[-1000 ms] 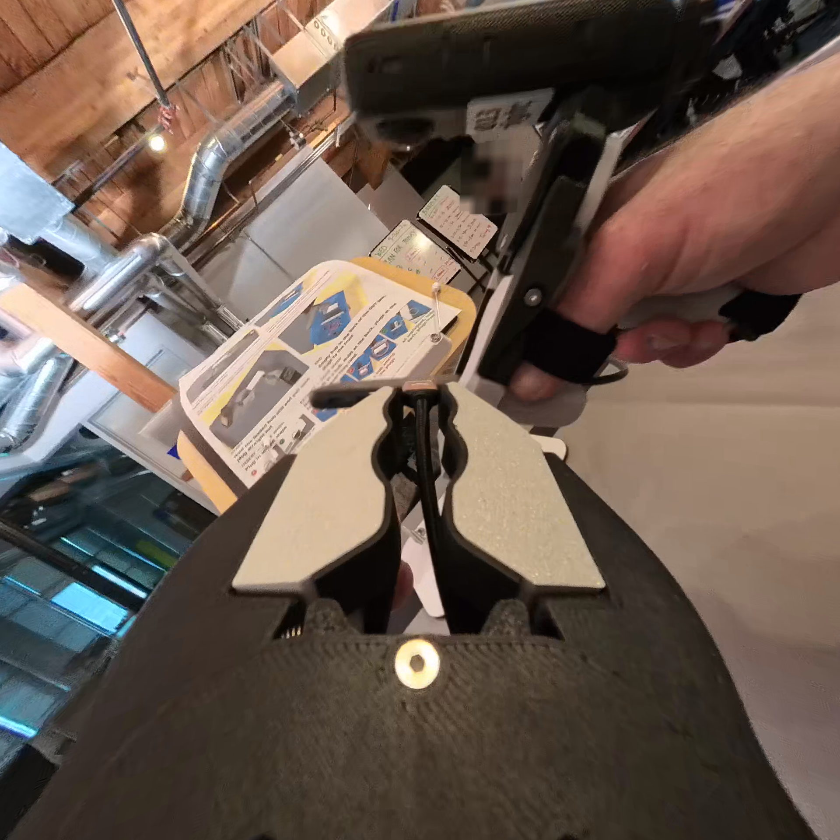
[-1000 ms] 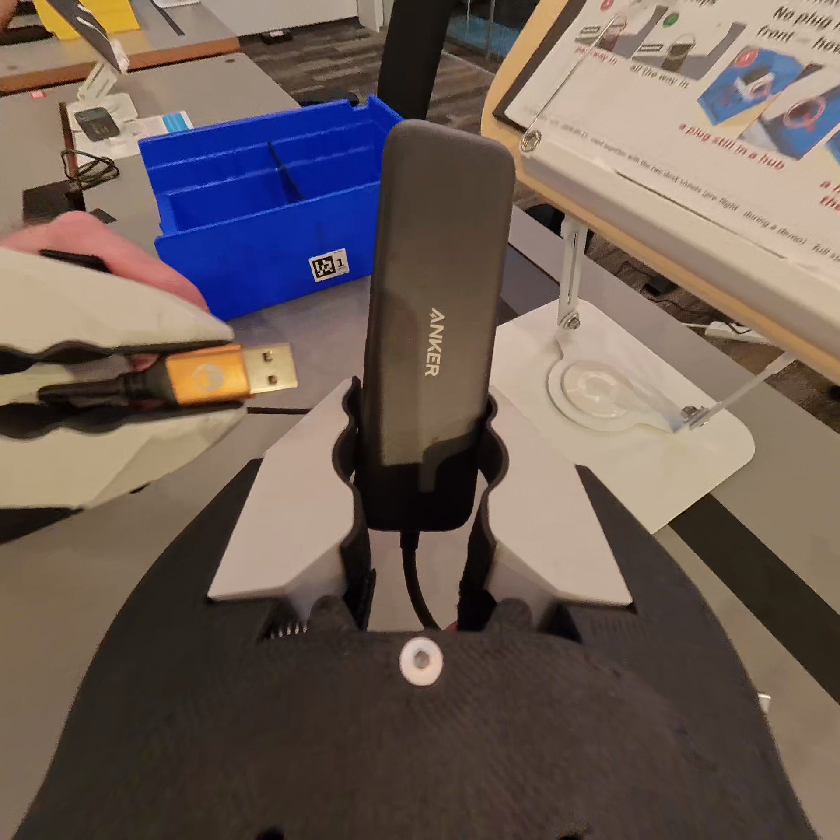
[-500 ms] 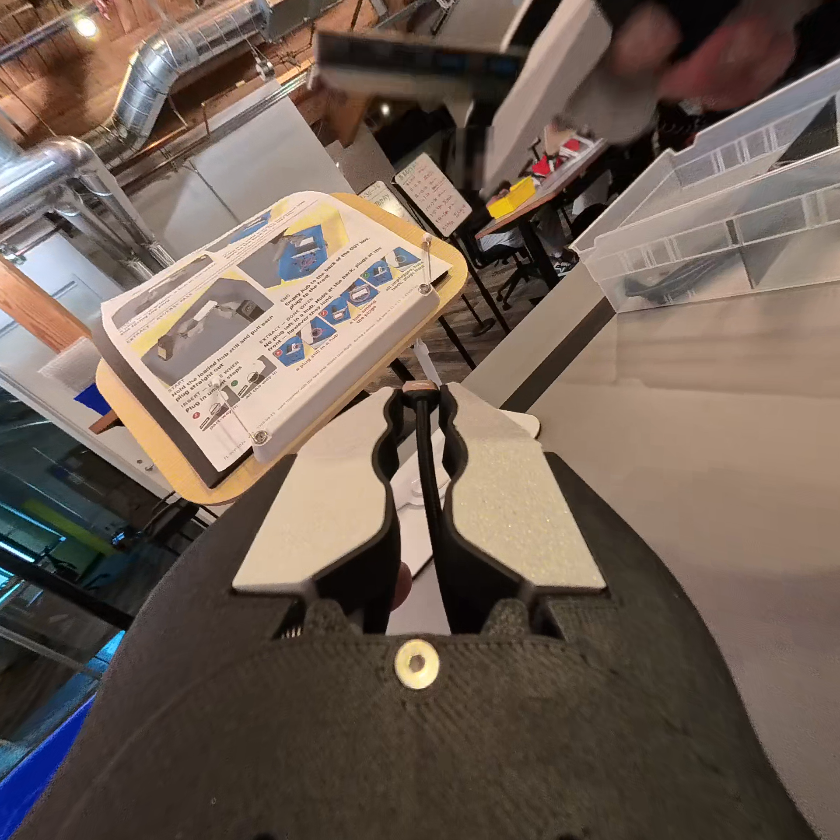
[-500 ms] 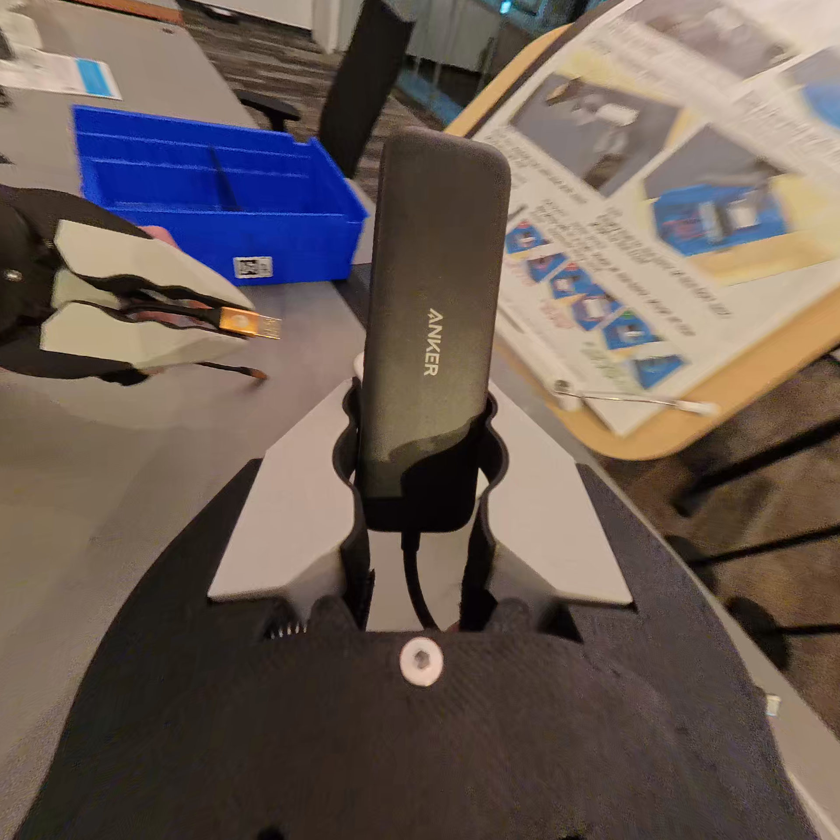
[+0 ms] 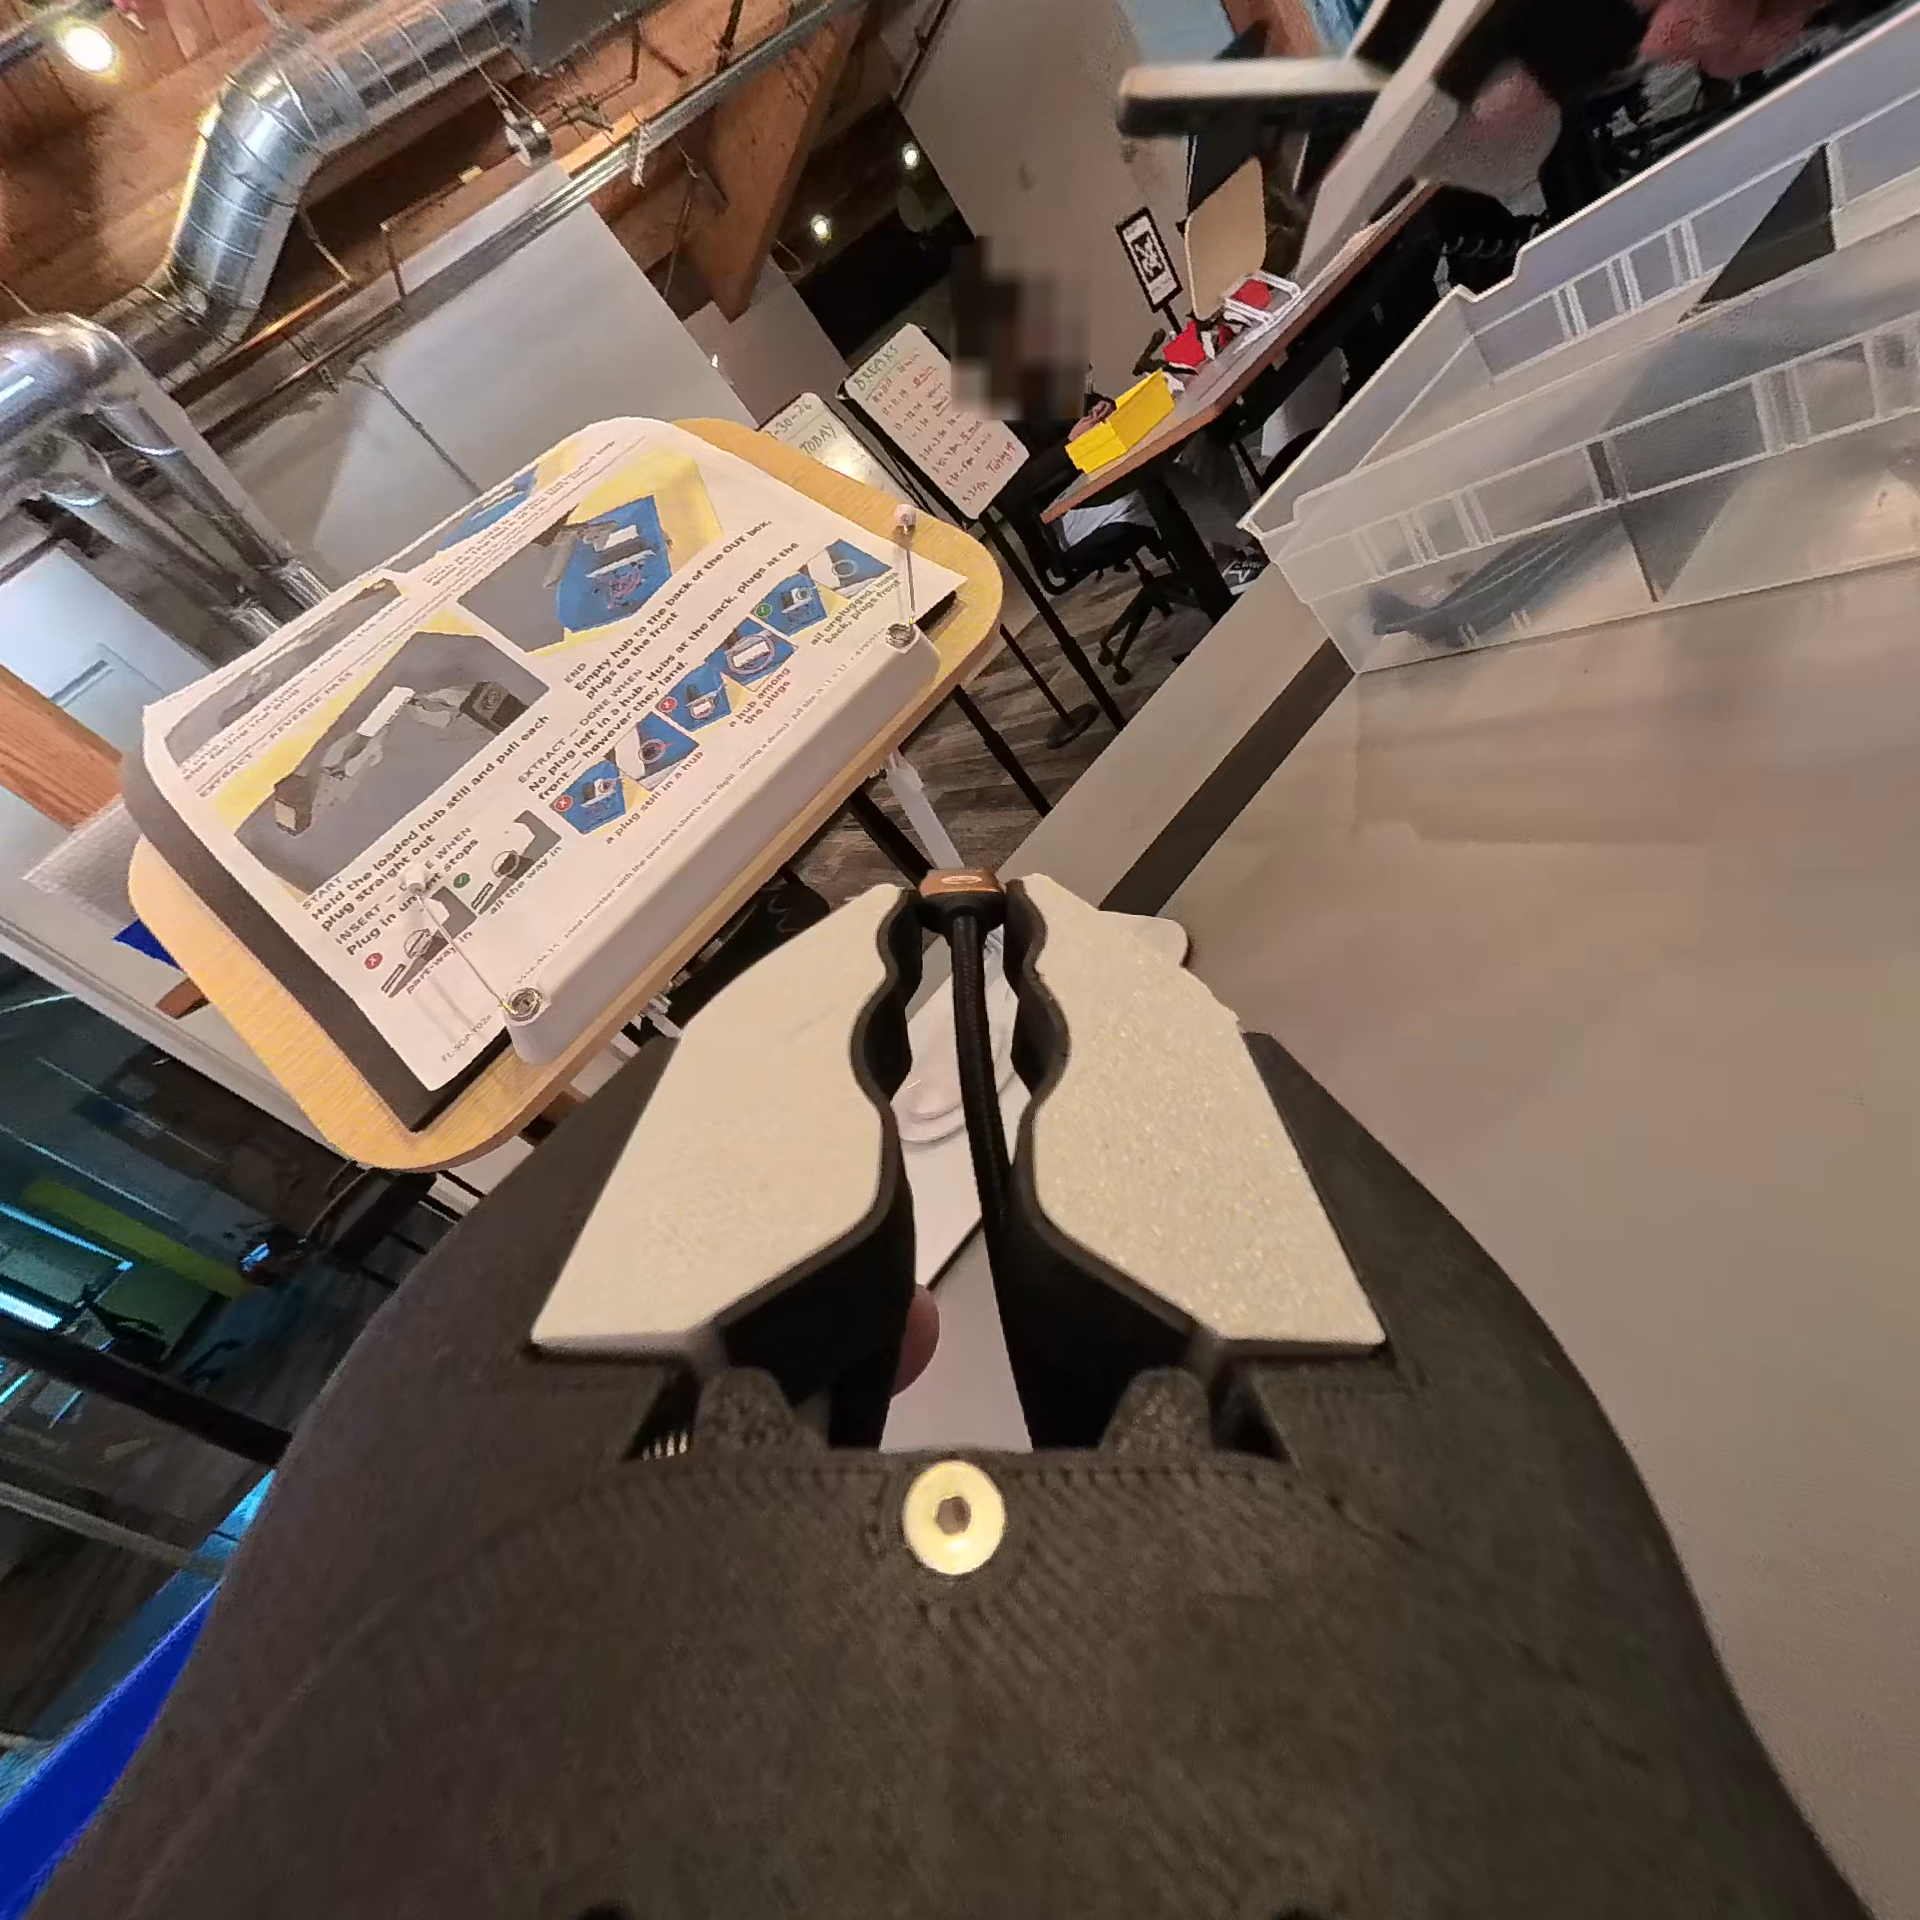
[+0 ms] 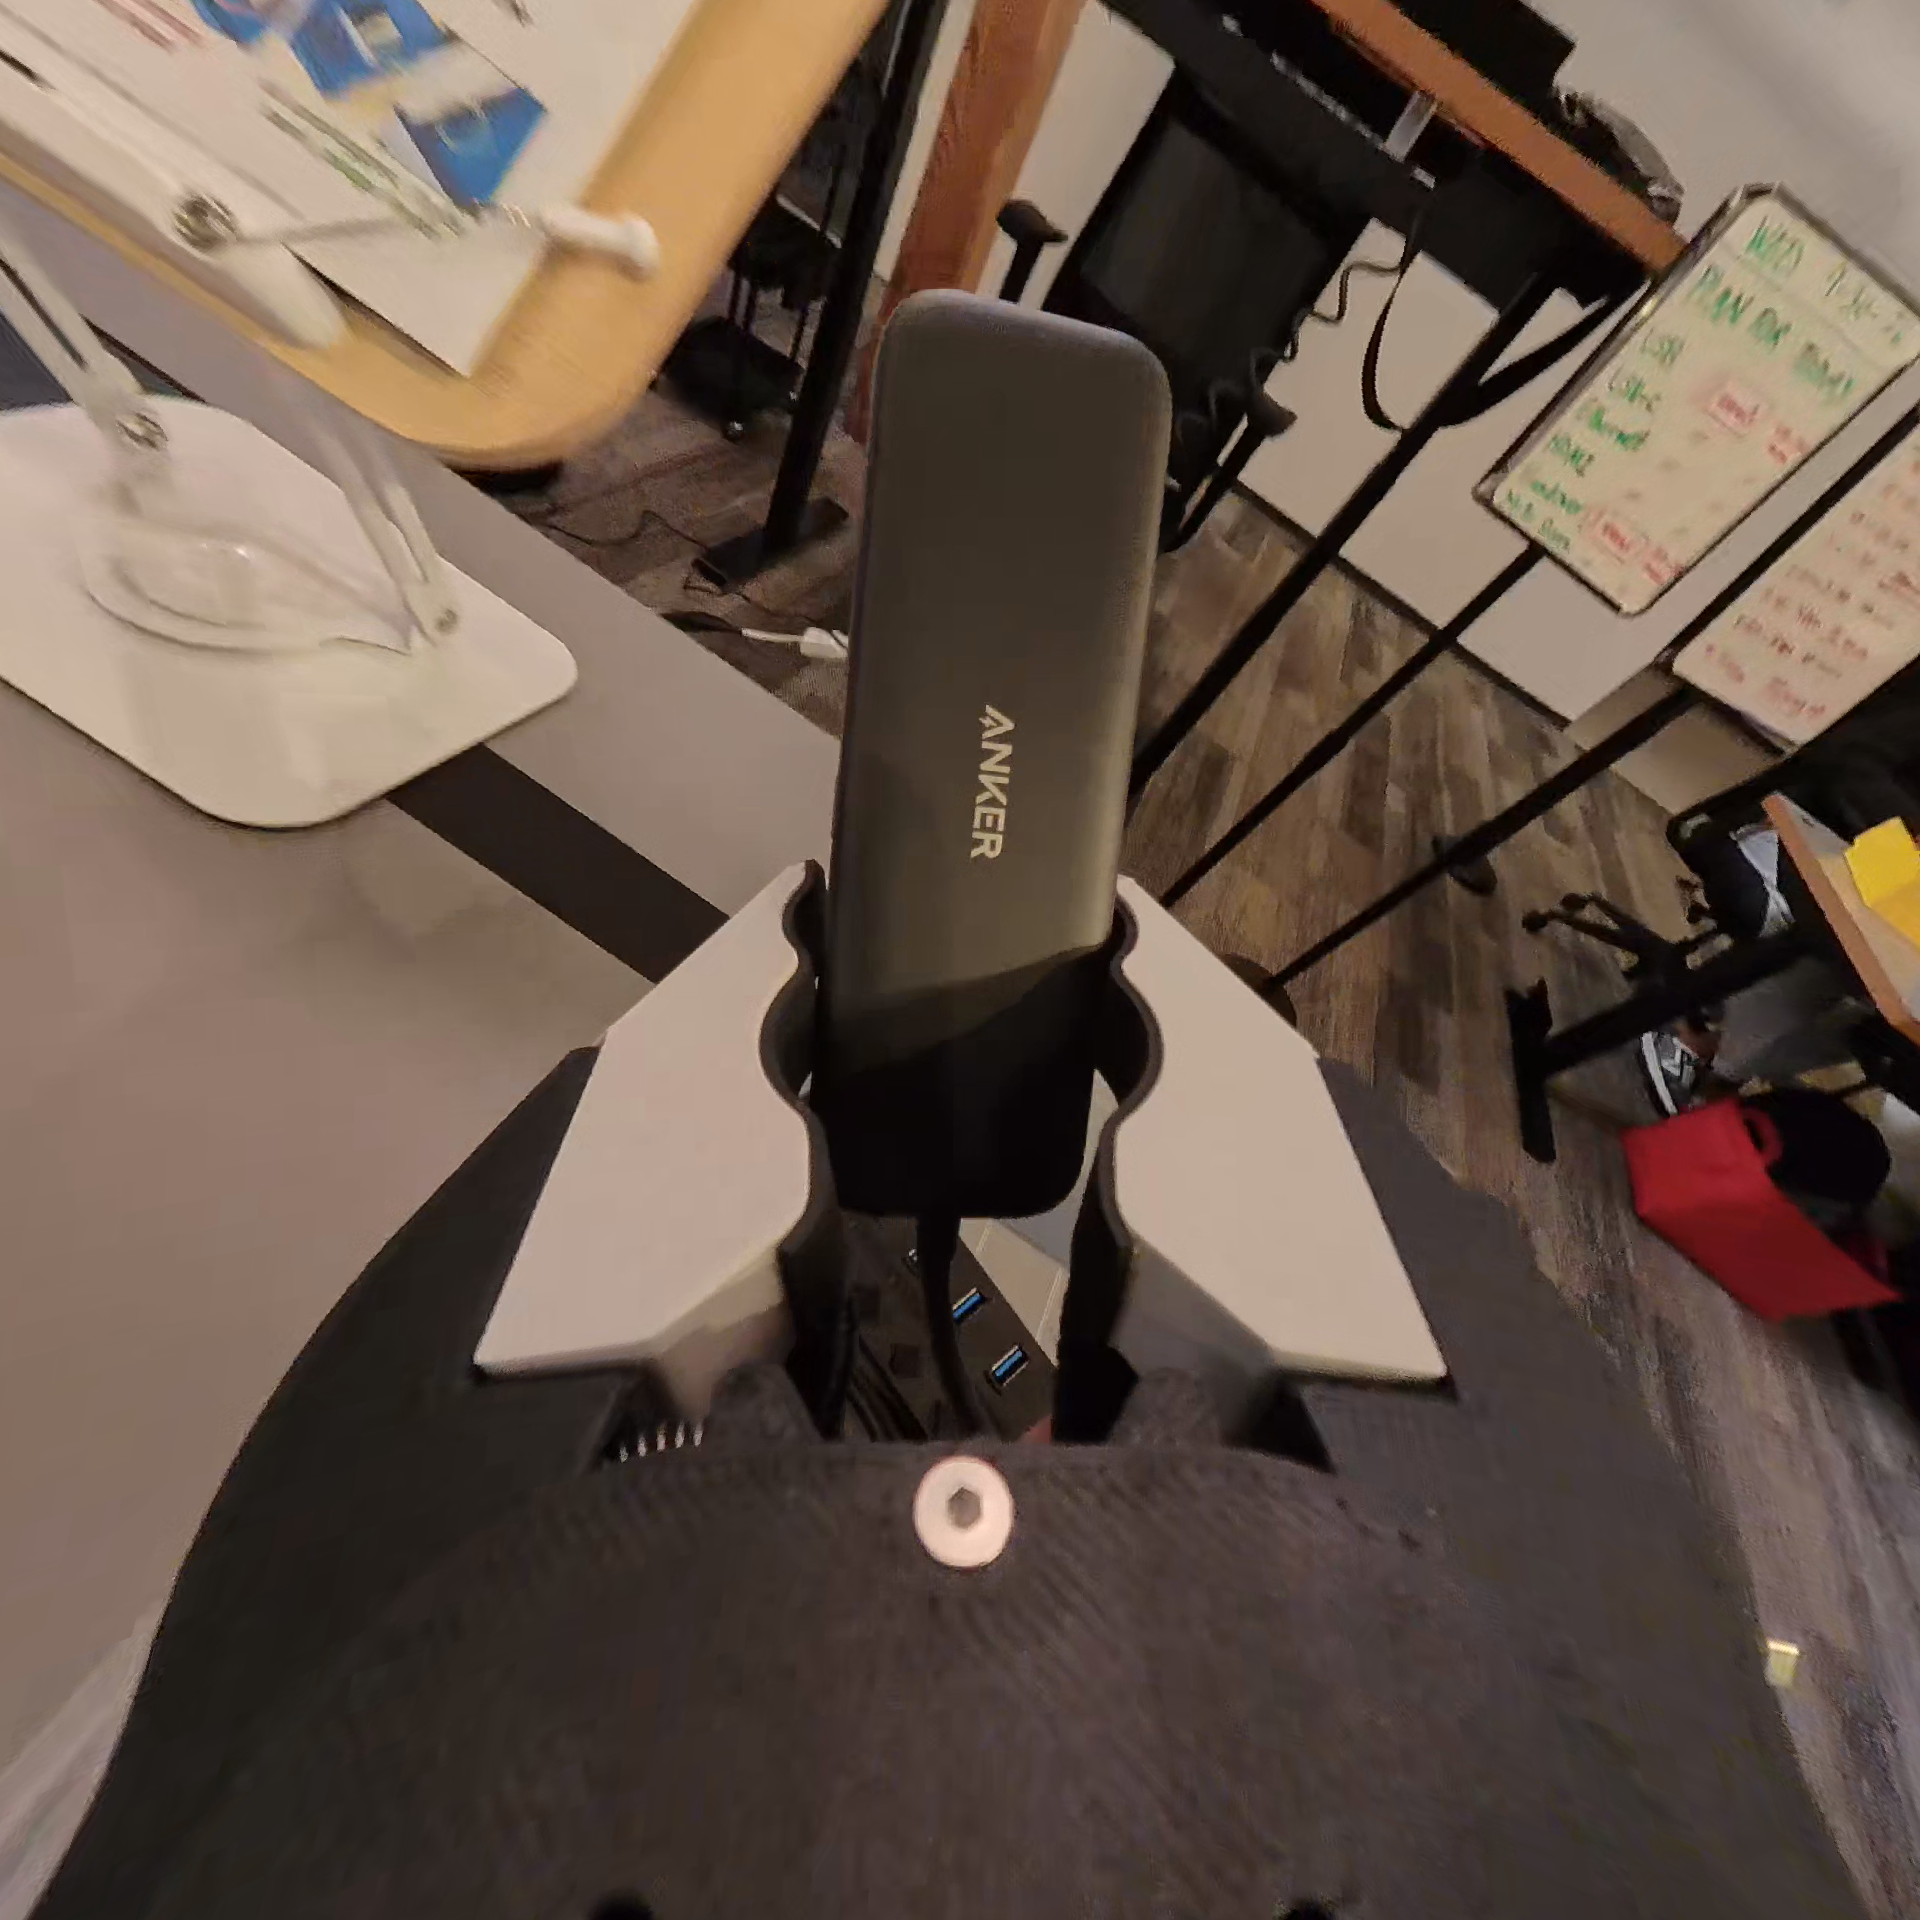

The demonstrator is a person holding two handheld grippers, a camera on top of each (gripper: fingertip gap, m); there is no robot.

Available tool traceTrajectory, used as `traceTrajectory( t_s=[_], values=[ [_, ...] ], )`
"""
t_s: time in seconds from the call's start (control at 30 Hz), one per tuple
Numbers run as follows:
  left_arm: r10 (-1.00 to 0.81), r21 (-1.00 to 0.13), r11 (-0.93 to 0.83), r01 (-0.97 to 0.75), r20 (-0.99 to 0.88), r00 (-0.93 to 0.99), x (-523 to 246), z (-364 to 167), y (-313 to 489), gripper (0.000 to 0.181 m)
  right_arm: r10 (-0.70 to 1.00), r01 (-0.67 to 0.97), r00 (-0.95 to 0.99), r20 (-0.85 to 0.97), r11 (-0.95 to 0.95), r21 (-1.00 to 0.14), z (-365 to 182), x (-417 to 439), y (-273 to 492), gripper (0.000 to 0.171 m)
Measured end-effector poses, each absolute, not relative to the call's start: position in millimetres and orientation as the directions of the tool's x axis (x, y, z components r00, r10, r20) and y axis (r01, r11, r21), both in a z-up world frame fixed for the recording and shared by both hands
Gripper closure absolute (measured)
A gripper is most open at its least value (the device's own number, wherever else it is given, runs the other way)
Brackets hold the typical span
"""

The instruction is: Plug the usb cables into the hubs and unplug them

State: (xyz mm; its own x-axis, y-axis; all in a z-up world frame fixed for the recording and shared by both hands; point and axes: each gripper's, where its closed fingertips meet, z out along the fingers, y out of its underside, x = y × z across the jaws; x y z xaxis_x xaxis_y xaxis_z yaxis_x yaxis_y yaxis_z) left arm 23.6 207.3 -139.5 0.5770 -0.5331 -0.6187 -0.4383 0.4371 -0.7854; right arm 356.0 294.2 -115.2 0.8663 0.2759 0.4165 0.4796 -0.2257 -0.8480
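Two grippers, left gripper [image 5: 961, 914] clamping black braided usb cable [image 5: 977, 1029], right gripper [image 6: 961, 935] pinching slim dark-grey hub [image 6: 997, 665]

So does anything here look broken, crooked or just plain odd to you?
Nothing looks damaged or spilled. The left gripper is shut on the USB cable just behind its orange plug. The right gripper holds the dark hub upright, well away from that plug. The pictures are tilted and partly blurred.

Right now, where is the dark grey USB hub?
In the right wrist view the dark grey USB hub stands centre frame, its lower end clamped between the right tongs, its far end reaching out past the table edge over the wooden floor.
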Motion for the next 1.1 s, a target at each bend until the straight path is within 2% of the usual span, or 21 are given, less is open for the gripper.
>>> traceTrajectory(
  t_s=[0.27,0.5,0.6,0.87,0.97,1.1],
  values=[
    [-0.547,-0.779,0.433,-0.453,-0.627,0.555,27,-147,207,0.165,0.278,0.507,0.862,0.425,-0.427,-0.749,-197,381,318,0.123],
    [-0.553,-0.776,0.433,-0.459,-0.630,0.545,29,-150,206,0.165,0.368,0.586,0.809,0.458,-0.573,-0.573,-229,385,310,0.122],
    [-0.556,-0.774,0.432,-0.462,-0.632,0.540,29,-151,205,0.165,0.392,0.571,0.820,0.417,-0.595,-0.565,-235,382,306,0.117],
    [-0.559,-0.778,0.428,-0.460,-0.628,0.541,29,-150,205,0.165,0.414,0.545,0.836,0.359,-0.554,-0.630,-203,370,293,0.096],
    [-0.567,-0.793,0.423,-0.437,-0.608,0.555,27,-146,206,0.165,0.410,0.562,0.822,0.395,-0.477,-0.676,-162,354,283,0.098],
    [-0.588,-0.815,0.441,-0.376,-0.579,0.564,25,-135,202,0.165,0.593,0.546,0.727,0.347,-0.192,-0.815,-93,252,255,0.110]
  ],
)
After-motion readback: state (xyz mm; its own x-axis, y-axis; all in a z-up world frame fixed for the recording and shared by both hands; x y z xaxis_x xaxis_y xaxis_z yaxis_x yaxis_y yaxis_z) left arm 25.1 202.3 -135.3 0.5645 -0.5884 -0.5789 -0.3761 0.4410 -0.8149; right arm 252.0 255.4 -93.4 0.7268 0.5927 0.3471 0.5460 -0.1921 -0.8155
